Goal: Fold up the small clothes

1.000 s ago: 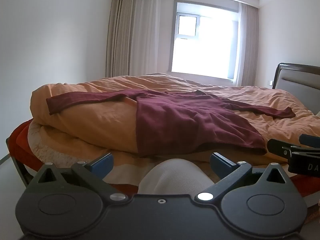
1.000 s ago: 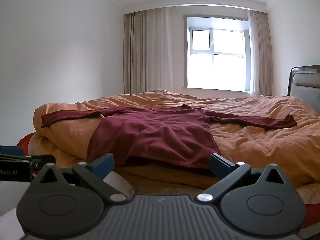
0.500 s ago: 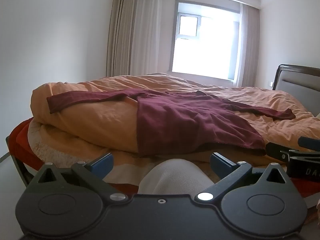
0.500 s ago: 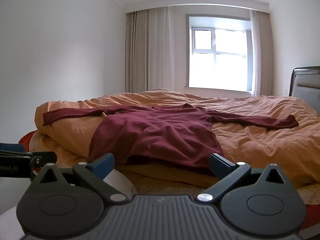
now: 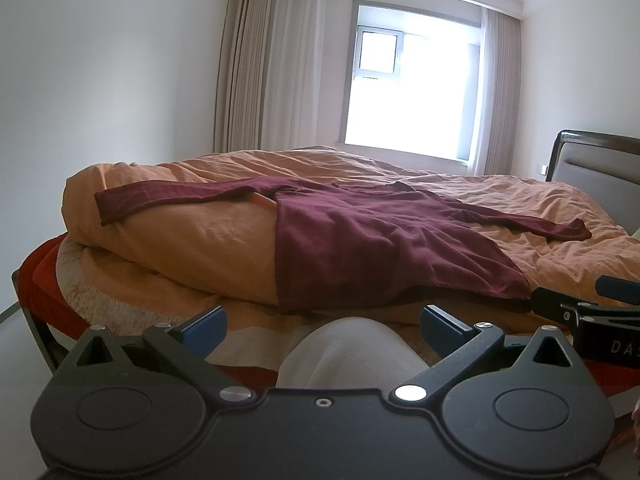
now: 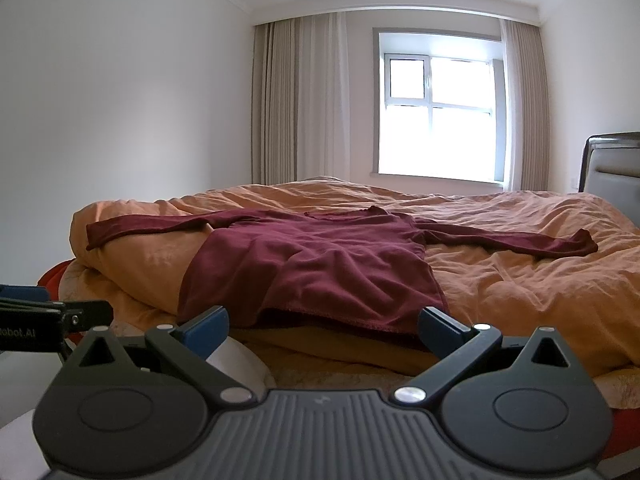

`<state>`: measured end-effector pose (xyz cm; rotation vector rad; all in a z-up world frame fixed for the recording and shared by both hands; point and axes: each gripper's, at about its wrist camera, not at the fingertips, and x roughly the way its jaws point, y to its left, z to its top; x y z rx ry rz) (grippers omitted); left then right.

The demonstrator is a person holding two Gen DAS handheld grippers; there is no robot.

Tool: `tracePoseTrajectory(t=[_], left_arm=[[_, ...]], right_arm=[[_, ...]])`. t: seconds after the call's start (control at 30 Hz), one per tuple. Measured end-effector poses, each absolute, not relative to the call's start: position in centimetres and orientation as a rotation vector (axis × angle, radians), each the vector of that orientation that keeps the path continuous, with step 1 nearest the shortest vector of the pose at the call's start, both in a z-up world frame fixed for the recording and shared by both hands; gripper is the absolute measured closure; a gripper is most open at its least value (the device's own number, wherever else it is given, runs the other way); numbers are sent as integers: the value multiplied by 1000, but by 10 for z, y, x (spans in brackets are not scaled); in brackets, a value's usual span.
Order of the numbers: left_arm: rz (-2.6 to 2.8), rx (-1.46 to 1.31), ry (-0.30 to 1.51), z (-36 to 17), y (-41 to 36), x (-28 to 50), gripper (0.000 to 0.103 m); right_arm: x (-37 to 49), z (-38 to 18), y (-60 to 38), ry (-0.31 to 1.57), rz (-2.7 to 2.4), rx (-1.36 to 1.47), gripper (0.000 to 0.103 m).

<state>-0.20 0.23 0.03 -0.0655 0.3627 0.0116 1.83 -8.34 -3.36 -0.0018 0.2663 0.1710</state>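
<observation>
1. The maroon long-sleeved top (image 5: 384,248) lies spread face-up on the orange duvet (image 5: 192,240), both sleeves stretched out to the sides and its hem draped over the near edge of the bed. Nothing on it is folded yet.
2. The sleeve on my left side (image 6: 160,226) runs along the rounded corner of the duvet; the sleeve on my right (image 6: 520,240) lies flat, its cuff pointing toward the headboard (image 6: 612,160).
3. My left gripper (image 5: 322,326) is spread wide and holds nothing, hanging short of the hem and apart from the cloth. A knee in pale ribbed fabric (image 5: 348,352) sits between its fingers in view.
4. My right gripper (image 6: 322,326) is likewise wide open and empty, just before the hem, not touching it.
5. I judge this to be the very start: the approach before the first fold.
6. Next I would reach each gripper out to a sleeve or shoulder and pinch a single layer, keeping the duvet out of the bite.
7. Behind the bed stand the curtains (image 6: 296,100) and a bright window (image 6: 438,112).
</observation>
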Motion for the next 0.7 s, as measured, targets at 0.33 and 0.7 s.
tracePoseTrajectory(t=[0.33, 0.7], left_arm=[[12, -68, 362, 2, 4, -3, 1], [12, -71, 362, 3, 4, -4, 1]], right_arm=[[19, -36, -83, 272, 176, 2, 0], [19, -37, -82, 277, 178, 6, 0]])
